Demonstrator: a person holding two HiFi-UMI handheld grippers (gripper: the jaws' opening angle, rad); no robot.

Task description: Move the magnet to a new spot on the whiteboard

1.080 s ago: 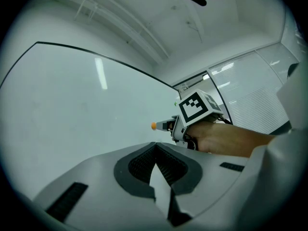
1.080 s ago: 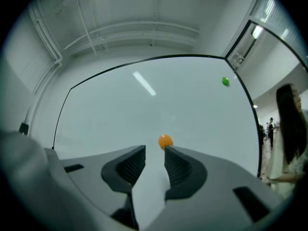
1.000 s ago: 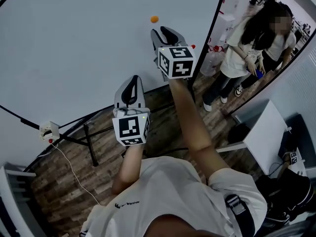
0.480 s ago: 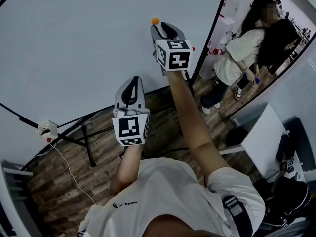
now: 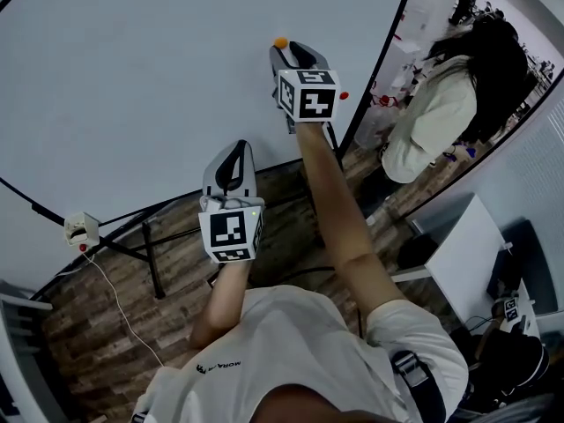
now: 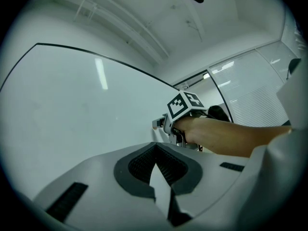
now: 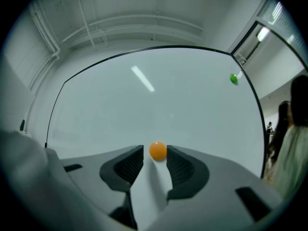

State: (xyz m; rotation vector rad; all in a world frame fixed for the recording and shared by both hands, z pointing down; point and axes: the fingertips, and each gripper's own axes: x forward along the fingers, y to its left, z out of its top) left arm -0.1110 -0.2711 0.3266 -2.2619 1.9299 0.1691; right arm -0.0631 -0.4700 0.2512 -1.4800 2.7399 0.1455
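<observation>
Right gripper (image 7: pixel 155 153) jaws just opened around the magnet (image 7: pixel 158 150) on the whiteboard (image 7: pixel 144 105), so centre it, then squeeze squarely.

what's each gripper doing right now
Left gripper: shut, nothing in it.
Right gripper: open; its jaws have just been opening, with the orange magnet between the tips, not squeezed.

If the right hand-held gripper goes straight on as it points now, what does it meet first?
Most likely the orange magnet, already between the tips of the right hand-held gripper; its jaws have just been opening and seem not to press it. The whiteboard lies right behind.
</observation>
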